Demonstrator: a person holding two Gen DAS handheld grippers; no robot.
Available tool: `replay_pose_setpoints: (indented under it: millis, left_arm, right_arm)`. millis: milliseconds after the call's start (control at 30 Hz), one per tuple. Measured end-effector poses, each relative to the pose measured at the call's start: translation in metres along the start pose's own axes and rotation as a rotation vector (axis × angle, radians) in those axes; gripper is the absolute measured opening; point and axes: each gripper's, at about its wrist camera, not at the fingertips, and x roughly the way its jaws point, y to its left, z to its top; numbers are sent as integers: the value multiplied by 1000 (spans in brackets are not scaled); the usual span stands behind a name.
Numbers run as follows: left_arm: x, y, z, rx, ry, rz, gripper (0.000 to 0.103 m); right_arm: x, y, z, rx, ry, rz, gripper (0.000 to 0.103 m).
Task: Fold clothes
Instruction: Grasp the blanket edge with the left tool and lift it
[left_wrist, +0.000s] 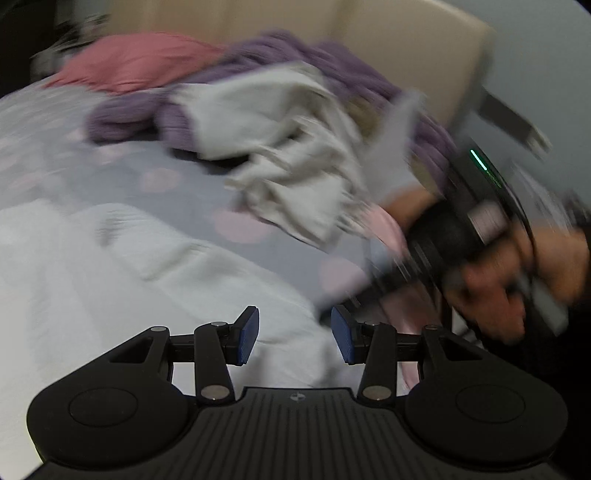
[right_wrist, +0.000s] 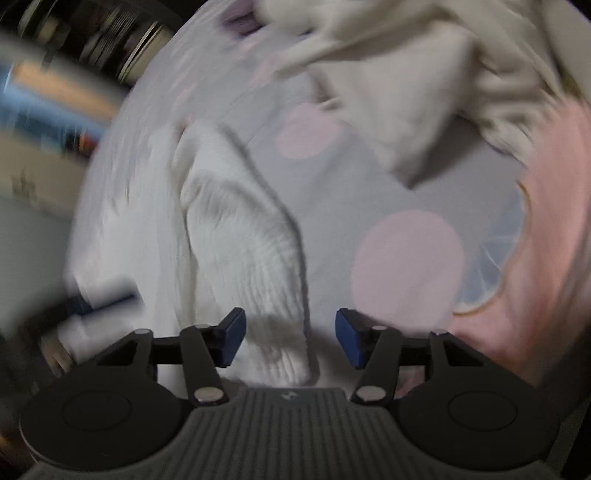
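The white knit (right_wrist: 236, 258) lies on the bed (right_wrist: 332, 184), long axis running away from the right gripper (right_wrist: 290, 339), which hovers over its near end, jaws spread and empty. The left gripper (left_wrist: 294, 339), also spread and empty, hangs over the same knit (left_wrist: 147, 258). Both seem about equally near. Unfolded clothes (left_wrist: 288, 158) are heaped beyond.

A bedroom in a home: a bed under a grey sheet with pink dots (left_wrist: 166, 177), a padded beige headboard (left_wrist: 388, 44) far beyond the fingers, loose clothes (left_wrist: 288, 147) heaped between, and blurred crowded shelves (right_wrist: 92, 33) off left.
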Motion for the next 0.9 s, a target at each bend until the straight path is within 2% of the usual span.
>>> replay_pose_setpoints:
  millis: [133,267,400,433,467,533,600,633,700,767,900]
  left_arm:
    - [24,-41,-8,166,50,35,41]
    - [49,-71,-20,381,119,136,41]
    - [74,-92,-34,617,168,282,40]
    - [79,-95,-35,643,186,296,24]
    - [84,-95,-34,649,207,306,2]
    - [89,-93,-28,613,208,315,2]
    - [75,-81,-9,468,104,259,2]
    - [62,-72,2,347,30,210,2]
    - [30,-49,24,93,-119,58,1]
    - [3,-39,40,-56,-229,-50,1]
    - [-37,-53,67,-123,-365,-158,1]
  right_arm:
    - [-15,-1,4,33,-49,30,57]
    - [-23,1,2,48,-67,61,57]
    - [-21,9,4,60,-76,91,57]
    - [-22,11,6,63,-82,98,57]
    - [-24,11,7,65,-88,106,57]
    - [-30,11,10,70,-106,120,57]
    - [-39,9,13,76,-137,129,58]
    - [-43,8,14,79,-152,133,57]
    - [-54,4,19,87,-195,146,58]
    - [-65,1,23,95,-237,158,58]
    - [-77,-7,29,119,-270,175,58]
